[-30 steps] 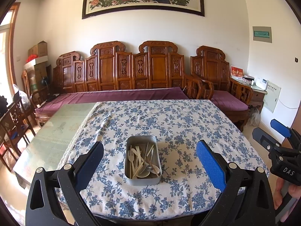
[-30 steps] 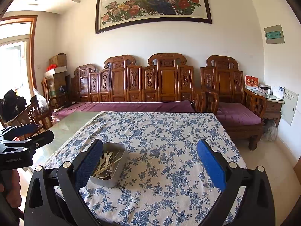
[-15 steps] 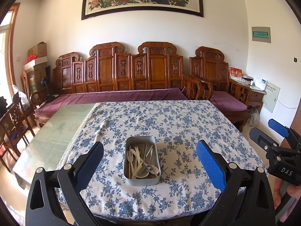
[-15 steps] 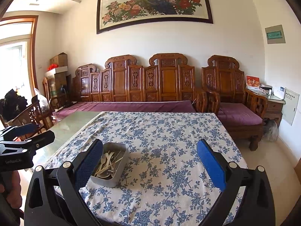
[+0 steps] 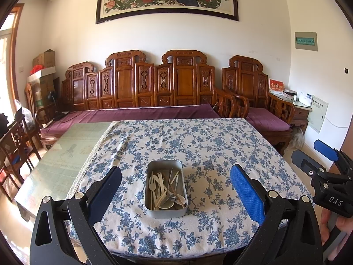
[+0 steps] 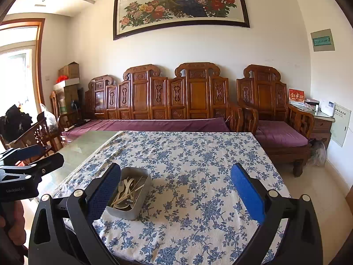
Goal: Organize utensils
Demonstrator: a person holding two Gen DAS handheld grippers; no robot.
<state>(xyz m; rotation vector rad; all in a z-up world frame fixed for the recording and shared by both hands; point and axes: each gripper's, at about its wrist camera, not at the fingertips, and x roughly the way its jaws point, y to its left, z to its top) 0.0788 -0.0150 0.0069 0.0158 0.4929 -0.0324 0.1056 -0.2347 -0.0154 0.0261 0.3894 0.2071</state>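
Note:
A grey metal tin (image 5: 166, 188) sits near the front of the table on a blue-flowered cloth (image 5: 198, 145). It holds several pale forks, spoons and sticks (image 5: 164, 190). My left gripper (image 5: 175, 187) is open and empty, held above the table's front edge with the tin between its fingers in view. My right gripper (image 6: 175, 190) is open and empty, to the right of the tin (image 6: 129, 193). Each gripper shows at the edge of the other's view: the right one (image 5: 326, 176) and the left one (image 6: 28, 167).
The cloth covers the table's right part; bare green glass (image 5: 64, 152) lies to the left. A carved wooden sofa with purple cushions (image 5: 141, 112) stands behind the table. Wooden chairs (image 5: 13, 141) stand at the left.
Both grippers have drifted slightly; the tin sits a little higher and nearer the middle in both views. Both stay open and empty.

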